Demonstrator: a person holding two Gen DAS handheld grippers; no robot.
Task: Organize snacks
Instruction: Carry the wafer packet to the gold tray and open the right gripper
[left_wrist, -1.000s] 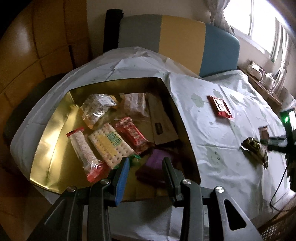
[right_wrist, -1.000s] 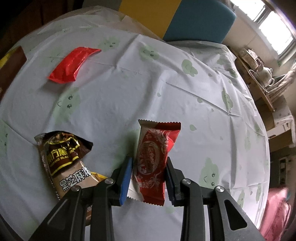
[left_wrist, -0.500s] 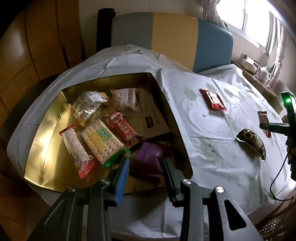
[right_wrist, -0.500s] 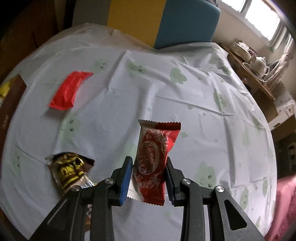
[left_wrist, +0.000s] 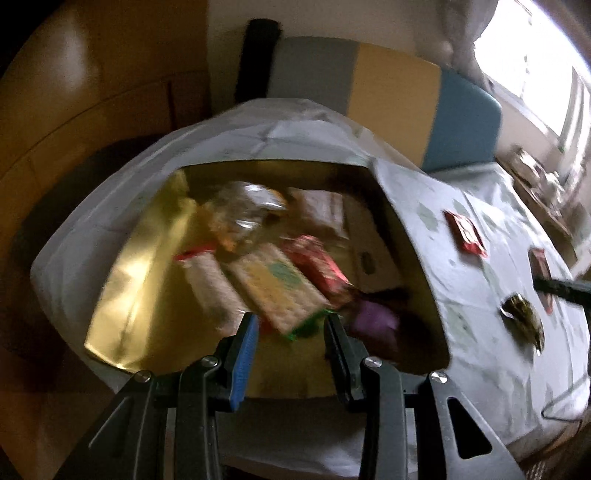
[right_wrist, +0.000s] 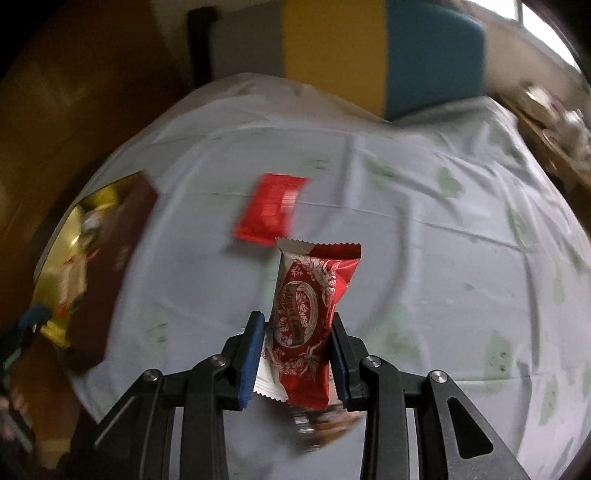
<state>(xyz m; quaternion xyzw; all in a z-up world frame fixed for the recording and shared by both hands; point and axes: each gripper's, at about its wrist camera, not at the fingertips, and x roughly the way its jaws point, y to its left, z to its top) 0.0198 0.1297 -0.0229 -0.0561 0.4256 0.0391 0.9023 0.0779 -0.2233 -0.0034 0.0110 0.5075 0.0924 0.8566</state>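
Your right tongs (right_wrist: 295, 325) are clamping the red-and-white snack (right_wrist: 303, 314) and it's hanging clear of the worktop (right_wrist: 424, 277) now; a second ago it was sitting much lower over the cloth, so the pickup looks done and you're carrying it toward the gold box (left_wrist: 122, 295). Left tongs (left_wrist: 290, 332) are sitting narrowly parted with nothing in them, hovering over the box's near edge after sliding off the purple pack (left_wrist: 373, 321). Two loose ones are still waiting on the cloth: the red pack (right_wrist: 271, 210) ahead and the brown pack (left_wrist: 524, 325) near you. Blurry frames, so you're clearly moving.
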